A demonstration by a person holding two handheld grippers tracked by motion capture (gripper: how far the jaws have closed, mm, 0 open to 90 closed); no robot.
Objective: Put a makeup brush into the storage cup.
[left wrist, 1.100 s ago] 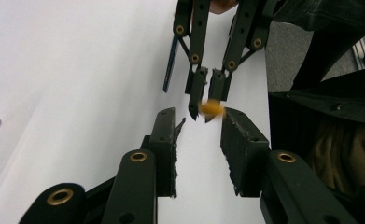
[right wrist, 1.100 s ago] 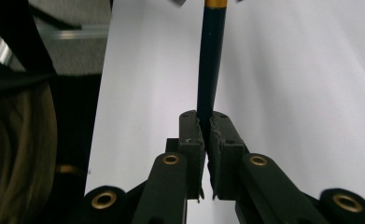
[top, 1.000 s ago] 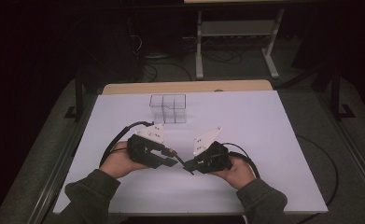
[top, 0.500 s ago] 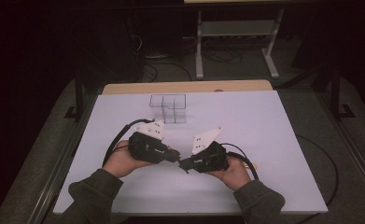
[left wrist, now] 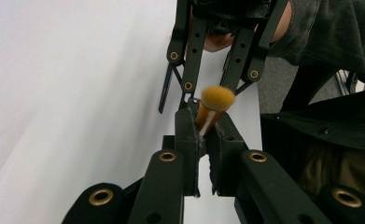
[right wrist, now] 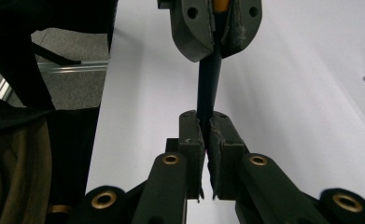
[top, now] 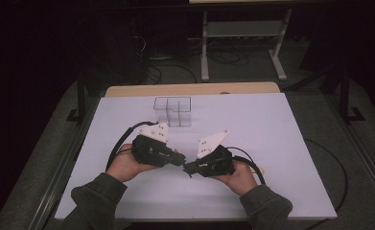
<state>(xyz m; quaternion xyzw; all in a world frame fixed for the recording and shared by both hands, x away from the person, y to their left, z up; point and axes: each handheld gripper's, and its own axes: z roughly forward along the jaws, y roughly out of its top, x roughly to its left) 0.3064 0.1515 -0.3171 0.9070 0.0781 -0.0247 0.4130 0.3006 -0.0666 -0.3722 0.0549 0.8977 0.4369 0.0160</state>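
Brush: small makeup brush point(left wrist: 214, 105), orange bristle tuft, dark handle point(right wrist: 208, 84), held in mid-air low centre of high view, betw. both grippers over white table point(top: 281, 139).
L gripper point(top: 178, 160): jaws pinched on ferrule end, just under tuft.
R gripper point(top: 191, 168): jaws pinched on handle tip.
Step, I'd say: a handover, both ends gripped.
Do it well: let go w/ one side only, keep other firm, pull straight along handle.
Clear organiser point(top: 173, 111): upper centre, well apart.
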